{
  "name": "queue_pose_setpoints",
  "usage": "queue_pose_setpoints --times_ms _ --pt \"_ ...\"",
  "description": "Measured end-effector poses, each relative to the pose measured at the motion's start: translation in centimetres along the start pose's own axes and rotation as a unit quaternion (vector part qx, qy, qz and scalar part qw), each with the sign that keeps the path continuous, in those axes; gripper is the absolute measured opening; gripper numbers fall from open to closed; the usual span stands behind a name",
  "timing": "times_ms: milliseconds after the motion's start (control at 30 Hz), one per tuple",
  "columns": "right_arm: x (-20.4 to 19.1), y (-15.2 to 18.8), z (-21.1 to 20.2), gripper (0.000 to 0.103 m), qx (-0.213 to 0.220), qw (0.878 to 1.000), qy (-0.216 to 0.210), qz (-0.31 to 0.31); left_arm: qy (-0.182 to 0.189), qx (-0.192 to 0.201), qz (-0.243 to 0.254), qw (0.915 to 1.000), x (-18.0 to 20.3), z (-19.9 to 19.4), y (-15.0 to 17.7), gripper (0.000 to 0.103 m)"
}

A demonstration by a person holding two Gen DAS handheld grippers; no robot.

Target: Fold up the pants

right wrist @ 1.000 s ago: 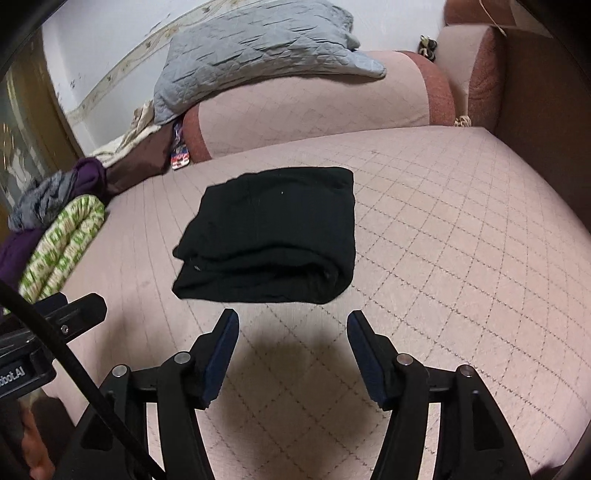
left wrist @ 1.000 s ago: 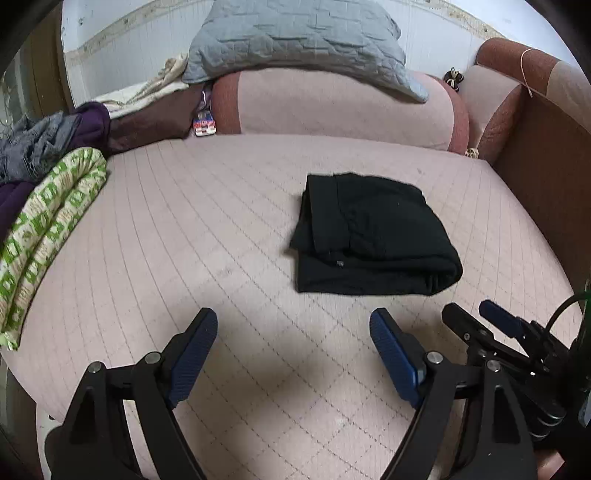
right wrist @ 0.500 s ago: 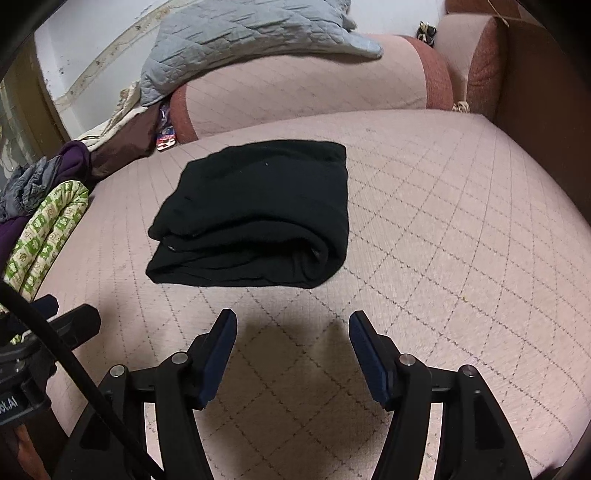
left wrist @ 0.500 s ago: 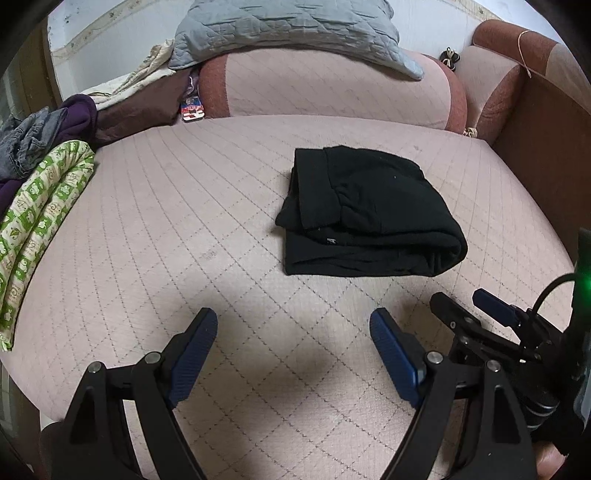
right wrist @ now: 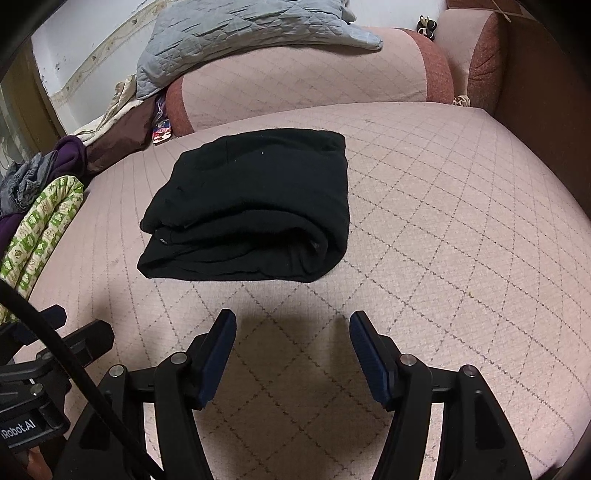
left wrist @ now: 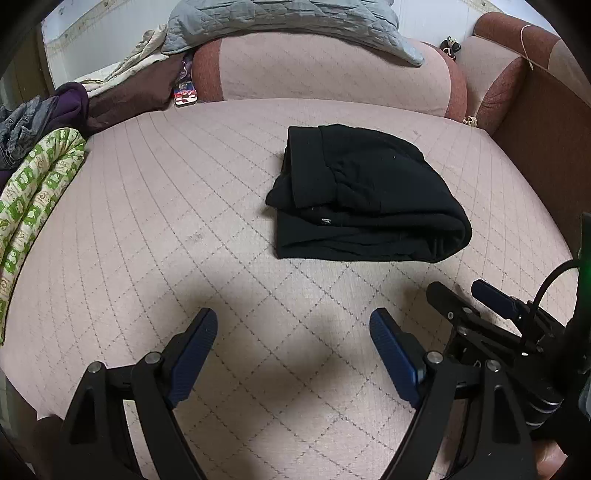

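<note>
Black pants (left wrist: 365,195) lie folded in a compact bundle on the pink quilted bed (left wrist: 184,206), also in the right wrist view (right wrist: 255,214). My left gripper (left wrist: 293,325) is open and empty, held near the bed's front edge, apart from the pants. My right gripper (right wrist: 291,325) is open and empty, just in front of the bundle's near edge, not touching it. The right gripper also shows at the lower right of the left wrist view (left wrist: 476,299).
A green patterned cloth (left wrist: 33,199) and a pile of purple and grey clothes (left wrist: 40,114) lie at the left. A pink bolster (left wrist: 328,74) with a grey quilted pillow (left wrist: 288,18) runs along the back. A brown padded side (left wrist: 546,122) stands at the right.
Both grippers have drawn back and tilted slightly; the folded pants sit a little higher and farther in the views. The pants themselves have not moved. Both grippers stay open.
</note>
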State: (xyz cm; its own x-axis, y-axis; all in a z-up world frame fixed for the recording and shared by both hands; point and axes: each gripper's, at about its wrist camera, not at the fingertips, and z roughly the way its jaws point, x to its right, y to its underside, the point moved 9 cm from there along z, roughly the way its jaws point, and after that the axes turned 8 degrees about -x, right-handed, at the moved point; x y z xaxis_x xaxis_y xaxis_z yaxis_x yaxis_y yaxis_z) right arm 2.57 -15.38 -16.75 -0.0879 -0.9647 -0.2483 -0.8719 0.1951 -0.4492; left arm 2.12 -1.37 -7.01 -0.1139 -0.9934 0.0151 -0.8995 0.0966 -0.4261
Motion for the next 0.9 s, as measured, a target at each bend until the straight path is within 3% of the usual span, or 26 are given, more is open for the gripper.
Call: queue_pose_setpoints --times_ms 667,900 --pt "0.3 -0.2 0.6 0.069 0.0 1.0 0.006 -0.006 0.003 -0.006 -0.009 0.9999 -0.8 0.8 0.1 0.084" --pt "-0.9 -2.5 -1.7 0.069 0.021 0.998 0.017 -0.053 -0.019 -0.007 -0.033 0.9993 -4.3 2.3 0.7 0.084"
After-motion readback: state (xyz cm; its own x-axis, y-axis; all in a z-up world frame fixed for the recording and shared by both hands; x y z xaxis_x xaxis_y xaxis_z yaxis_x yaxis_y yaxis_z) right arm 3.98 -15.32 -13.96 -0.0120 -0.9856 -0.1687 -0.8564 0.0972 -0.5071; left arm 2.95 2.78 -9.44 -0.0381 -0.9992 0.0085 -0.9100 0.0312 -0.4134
